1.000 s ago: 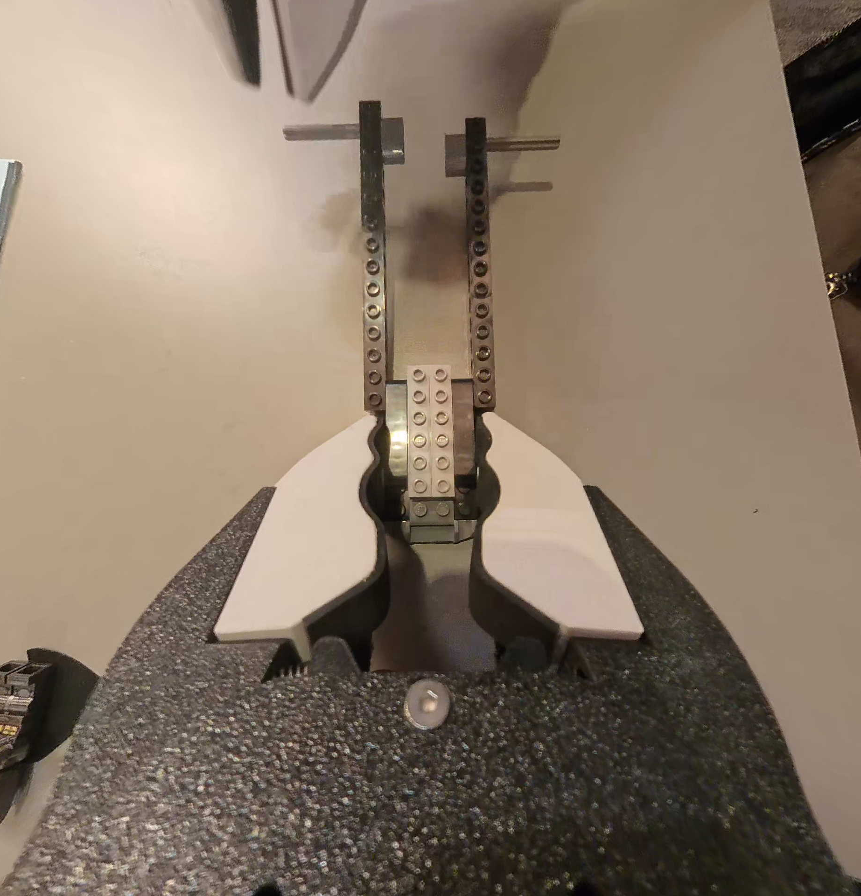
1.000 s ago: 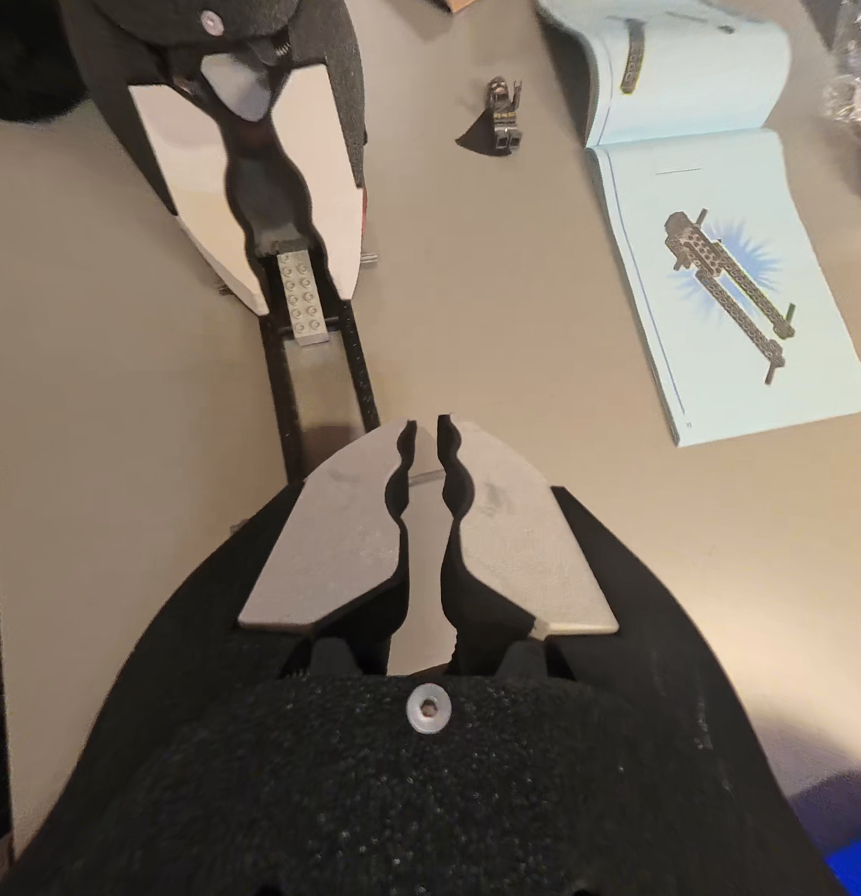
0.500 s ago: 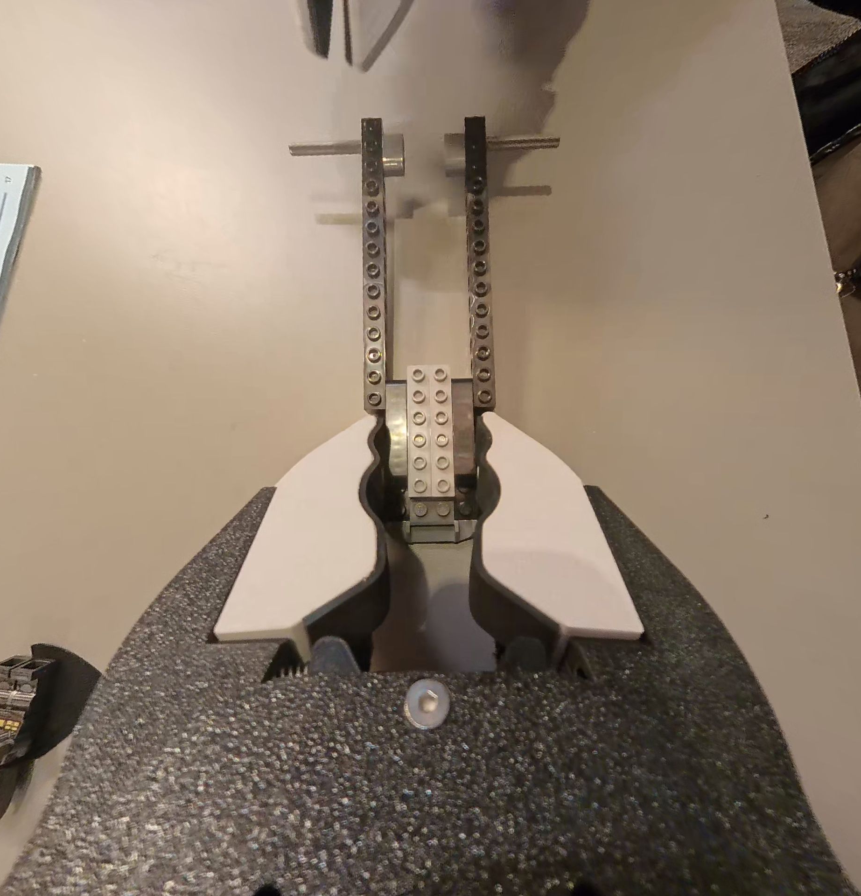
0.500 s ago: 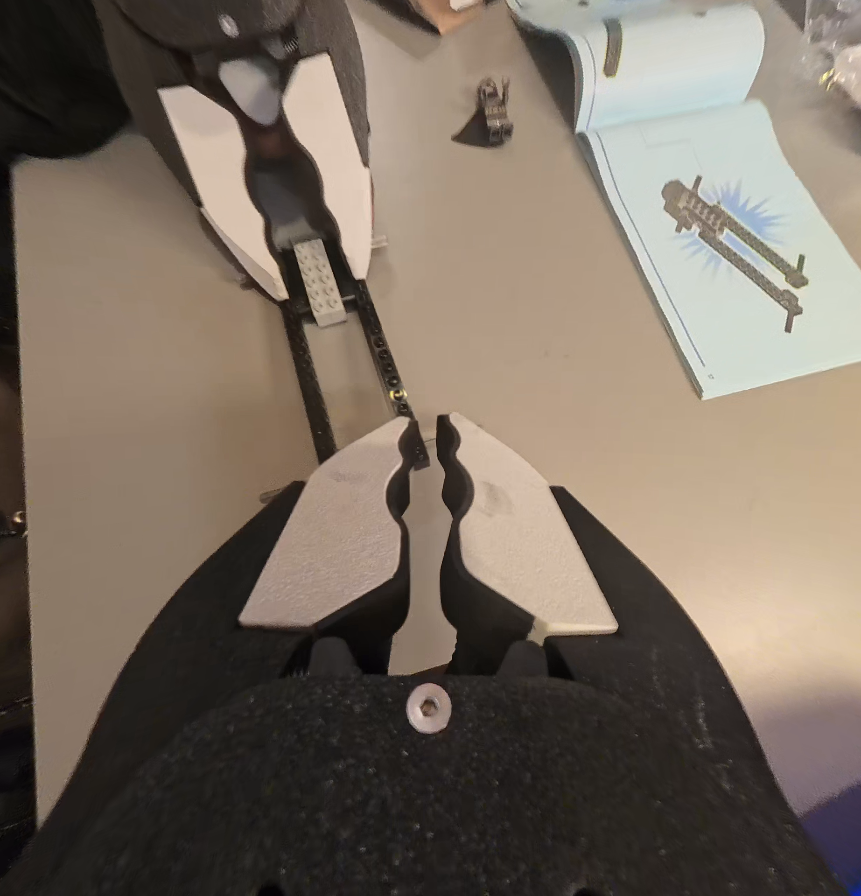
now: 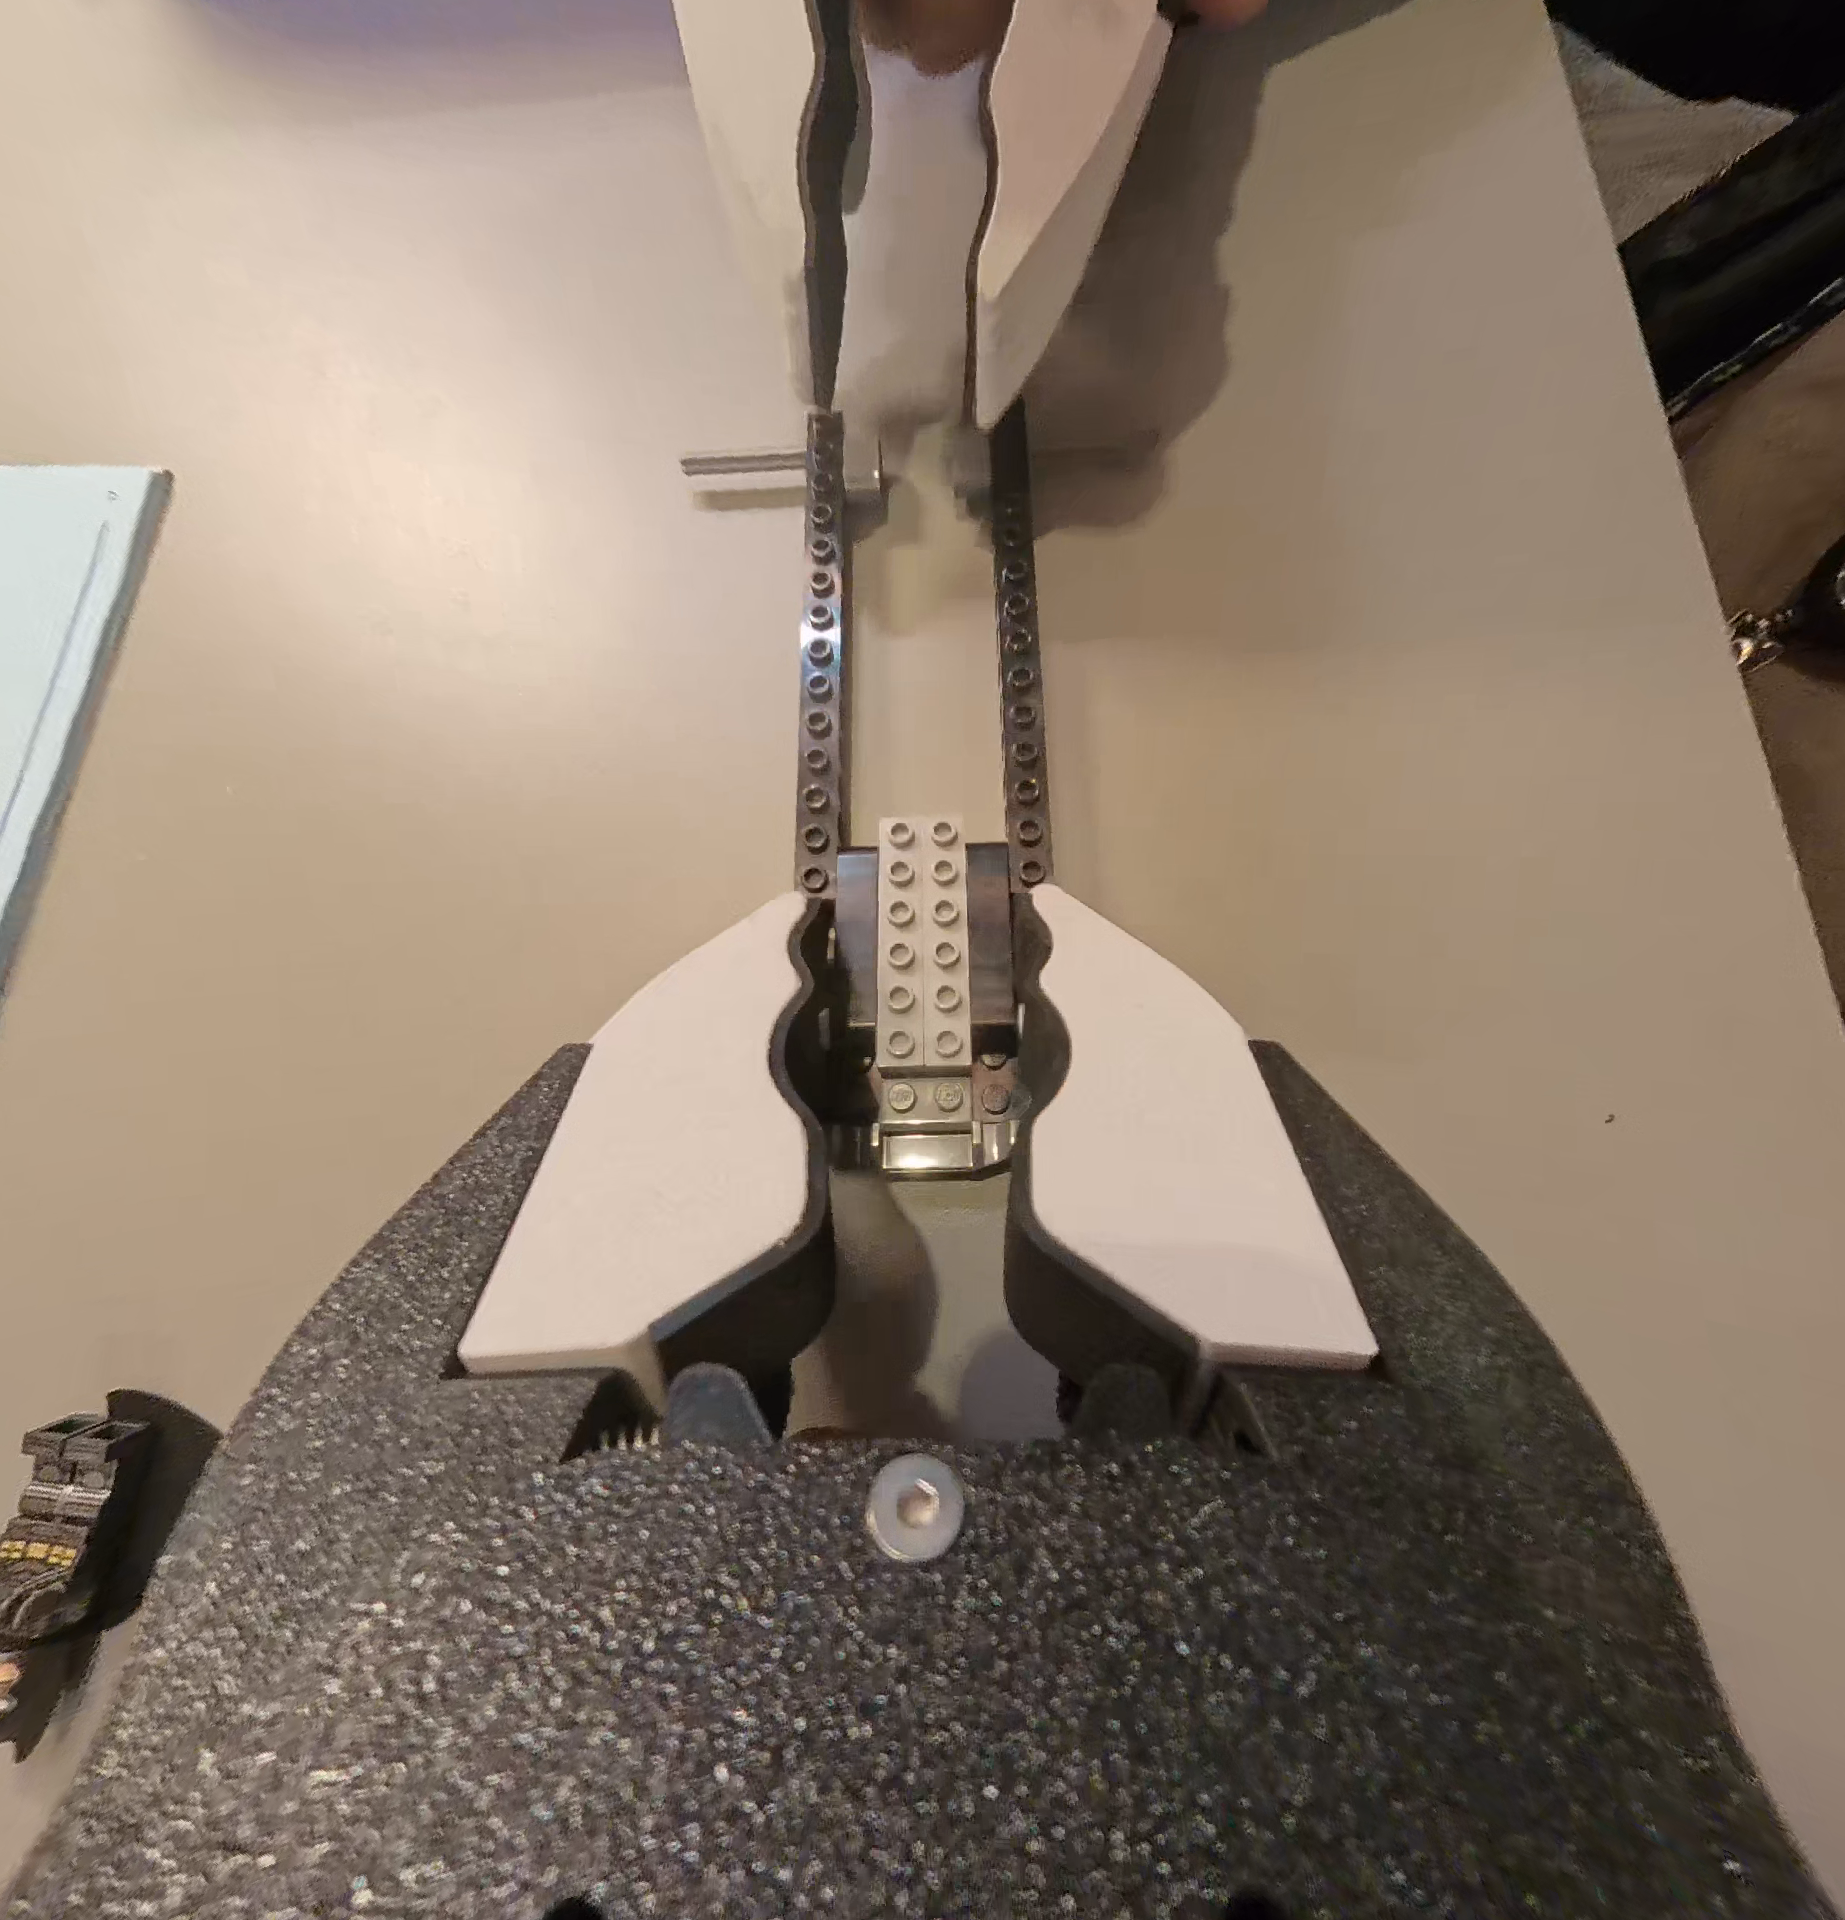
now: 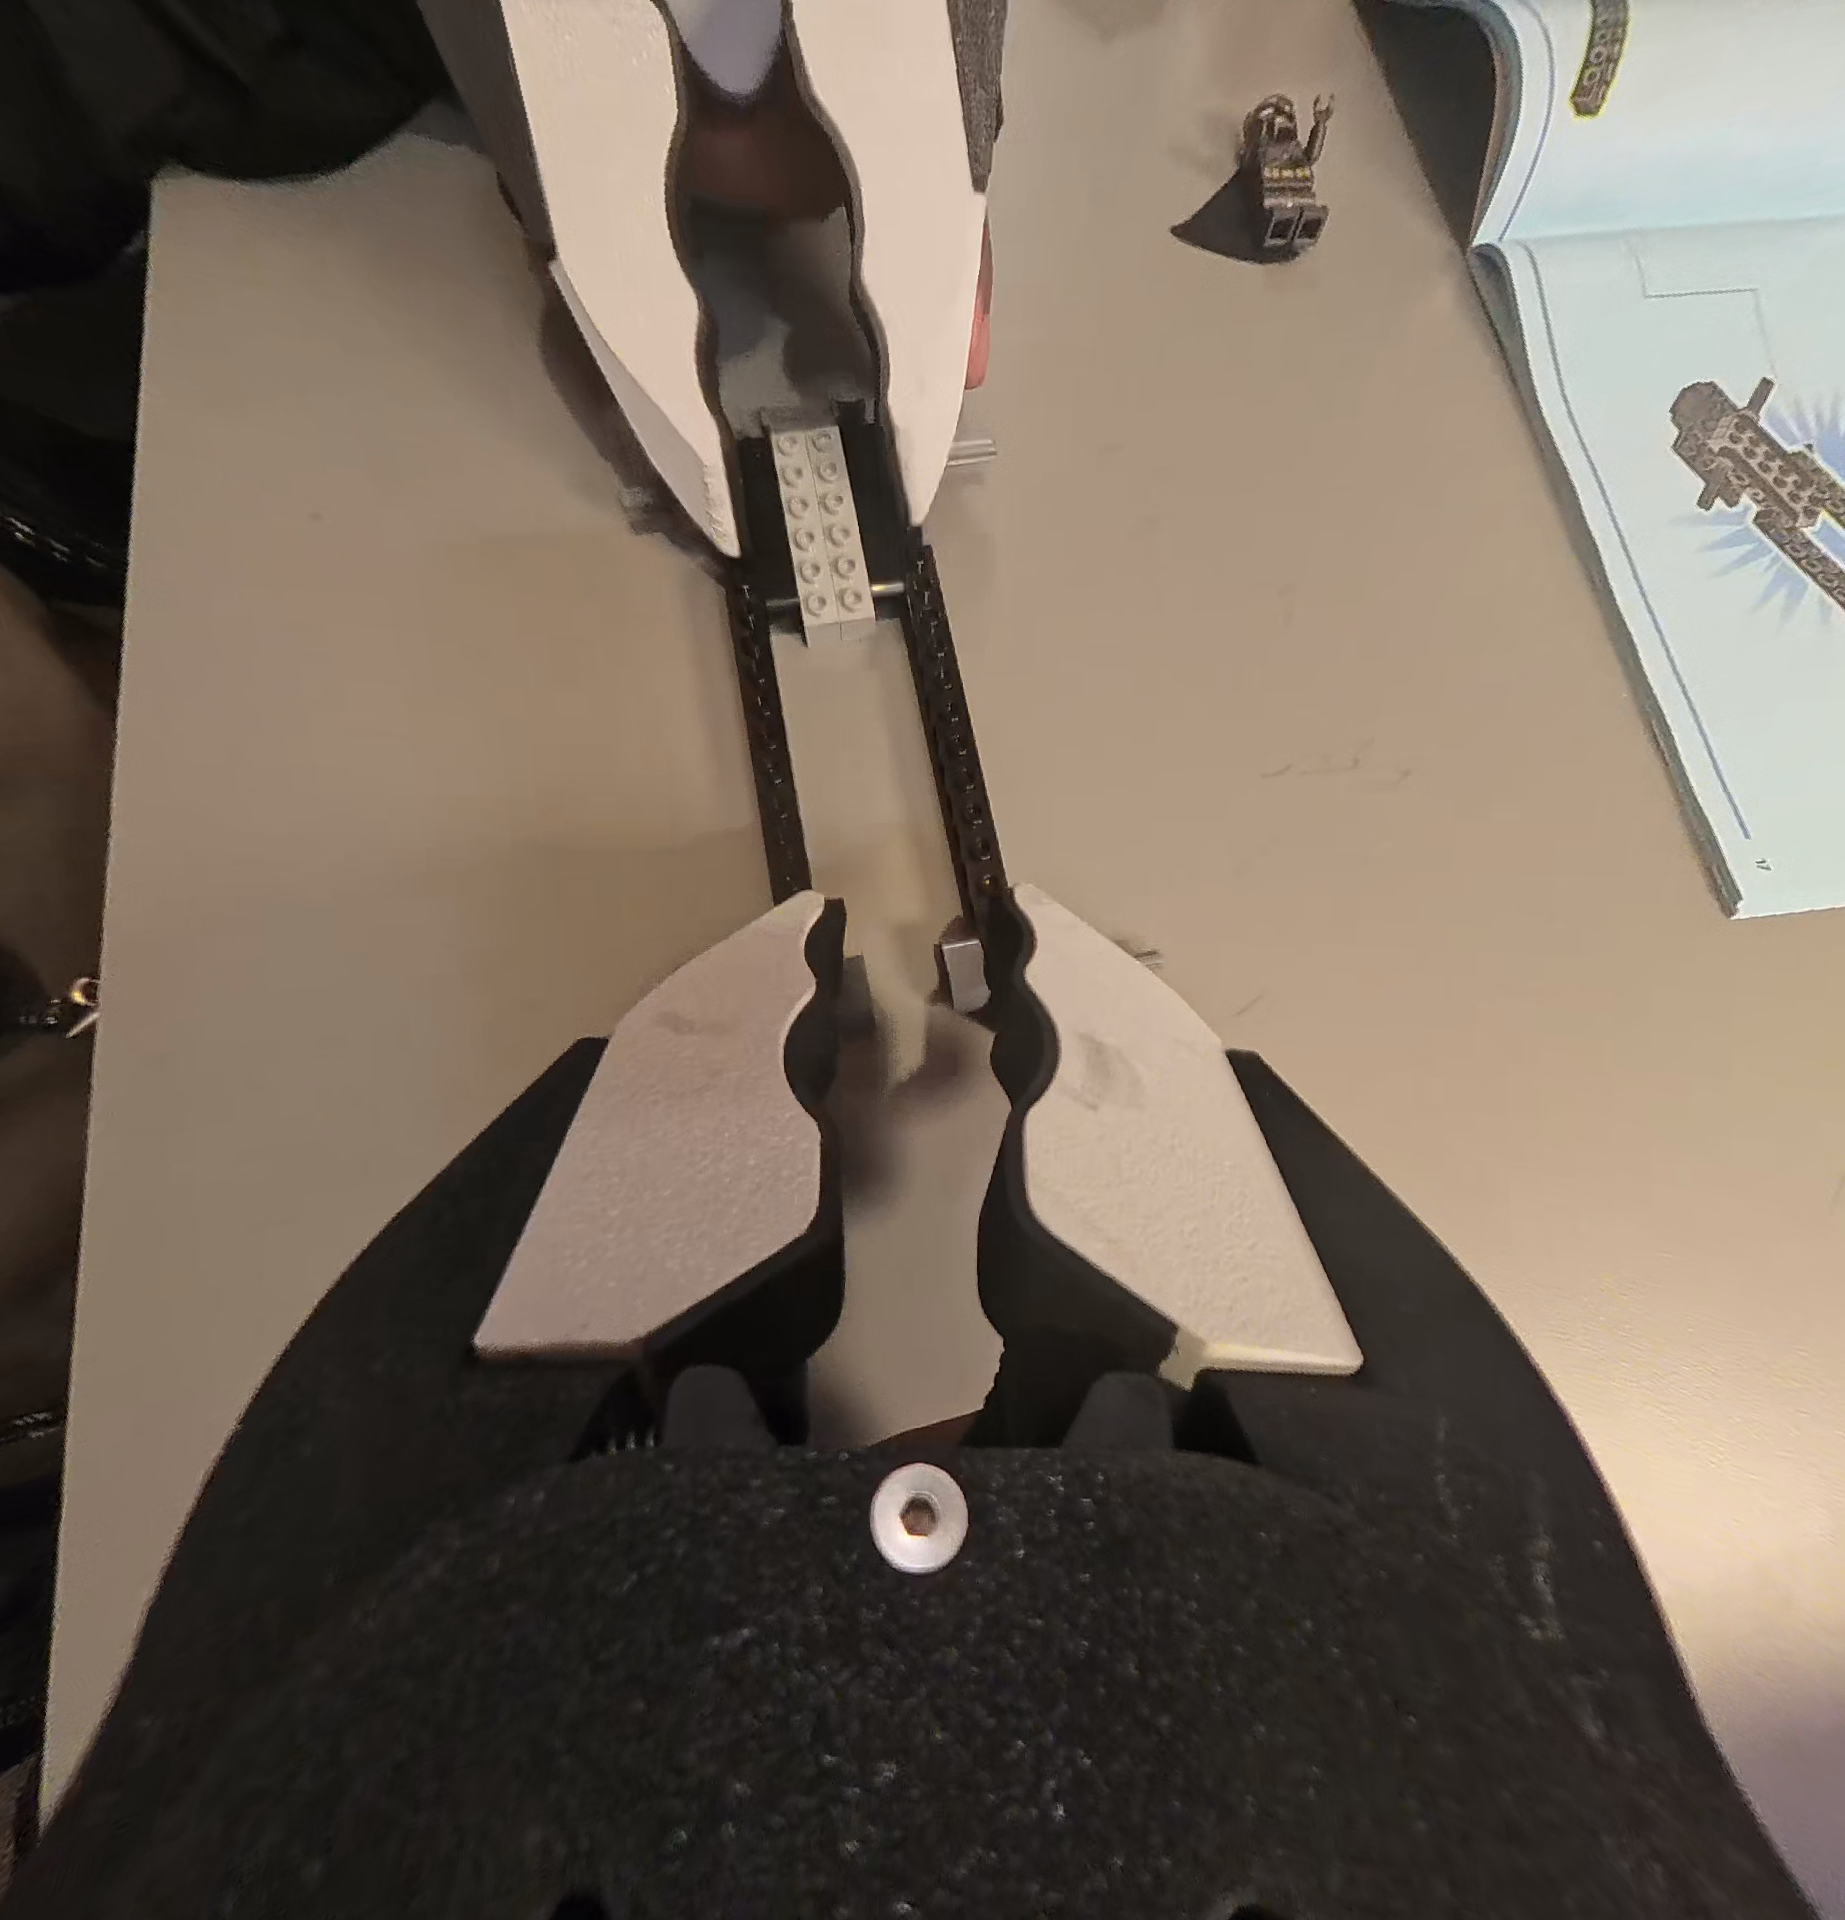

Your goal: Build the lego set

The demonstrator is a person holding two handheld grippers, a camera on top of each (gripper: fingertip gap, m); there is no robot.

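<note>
My left gripper point(image 5: 923, 904), low centre of its own view, has its white fingers point(image 5: 689, 1091) closed against the sides of a black-and-grey toy-brick frame point(image 5: 923, 1039). They grip the end that carries a pale grey studded plate point(image 5: 923, 935) on a dark base. Two long black studded beams point(image 5: 822, 675) run from there up the middle of the picture, parallel and apart.

My right gripper point(image 6: 918, 914) meets the opposite end of those beams. Its fingers point(image 6: 689, 1143) stand spread, and one beam end lies along the inner edge of each. A small grey bush point(image 6: 962, 971) shows just inside the finger on the right of that frame. That patch is blurred. I see no pinch there and judge the right grasp to be holding nothing. In the left wrist view the same fingertips hang at top centre, right over the beam ends, and a thin grey axle pin point(image 5: 741, 462) sticks out sideways to the left of them.

The frame sits over a plain beige tabletop point(image 5: 378, 727), matte and faintly scuffed. A pale blue instruction booklet point(image 6: 1676, 520) lies open at the upper right of the right wrist view. Near it, top centre-right, lies a small dark caped minifigure point(image 6: 1282, 177). Beyond the table's edges I can make out only dark cloth and straps point(image 5: 1749, 229), too dim to identify.
</note>
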